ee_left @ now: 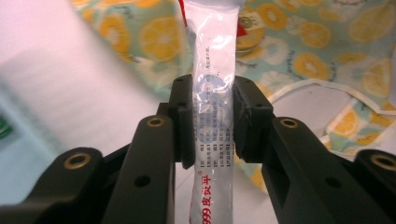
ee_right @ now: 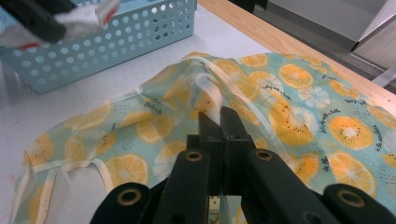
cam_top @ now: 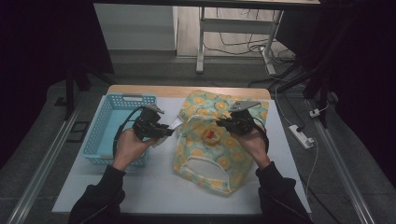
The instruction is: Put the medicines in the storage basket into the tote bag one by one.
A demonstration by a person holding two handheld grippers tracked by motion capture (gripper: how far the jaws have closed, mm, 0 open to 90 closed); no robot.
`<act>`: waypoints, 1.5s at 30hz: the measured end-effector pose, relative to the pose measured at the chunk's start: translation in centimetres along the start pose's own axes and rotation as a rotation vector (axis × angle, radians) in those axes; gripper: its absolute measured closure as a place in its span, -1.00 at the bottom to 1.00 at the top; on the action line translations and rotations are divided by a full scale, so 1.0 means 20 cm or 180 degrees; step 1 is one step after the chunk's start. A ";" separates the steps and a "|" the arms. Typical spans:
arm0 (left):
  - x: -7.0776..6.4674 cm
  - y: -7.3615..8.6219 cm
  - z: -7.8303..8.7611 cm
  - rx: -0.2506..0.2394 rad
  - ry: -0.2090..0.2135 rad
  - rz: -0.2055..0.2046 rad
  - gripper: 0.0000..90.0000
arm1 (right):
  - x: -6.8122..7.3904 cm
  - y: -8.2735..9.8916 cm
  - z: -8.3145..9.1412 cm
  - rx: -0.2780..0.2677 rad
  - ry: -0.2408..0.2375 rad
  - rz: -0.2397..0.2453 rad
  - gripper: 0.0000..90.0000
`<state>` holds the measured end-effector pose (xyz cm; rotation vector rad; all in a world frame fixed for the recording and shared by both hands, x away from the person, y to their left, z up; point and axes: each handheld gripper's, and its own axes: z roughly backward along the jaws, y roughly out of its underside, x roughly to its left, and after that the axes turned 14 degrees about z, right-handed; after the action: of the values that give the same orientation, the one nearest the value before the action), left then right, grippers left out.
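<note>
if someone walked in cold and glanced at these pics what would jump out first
Most likely the bright orange-slice print bag, spread across the middle of the white table. The right gripper pinches its cream-trimmed edge, lifting the fabric. Next, the left gripper clamps a long clear sachet with printed text, between the bag and the blue perforated basket at the table's left.
</note>
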<state>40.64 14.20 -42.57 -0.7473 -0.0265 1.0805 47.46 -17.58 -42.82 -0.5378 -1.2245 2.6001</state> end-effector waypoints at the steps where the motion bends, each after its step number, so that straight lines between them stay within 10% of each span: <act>1: -0.01 0.00 -0.01 0.0015 0.0015 -0.0018 0.59 | 0.00 0.00 0.00 -0.0008 -0.0002 -0.0004 0.99; 29: -0.25 -0.14 -0.40 0.0241 0.0223 -0.0306 0.59 | 0.01 -0.02 0.02 -0.0071 0.0017 0.0017 0.99; 45: -0.21 -0.24 -0.57 0.0123 0.0095 -0.0163 0.59 | 0.02 -0.03 0.02 -0.0066 -0.0009 0.0034 0.99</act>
<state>46.52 3.49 -47.24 -0.7241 0.0007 1.0183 46.93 -17.33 -42.26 -0.5460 -1.2544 2.6005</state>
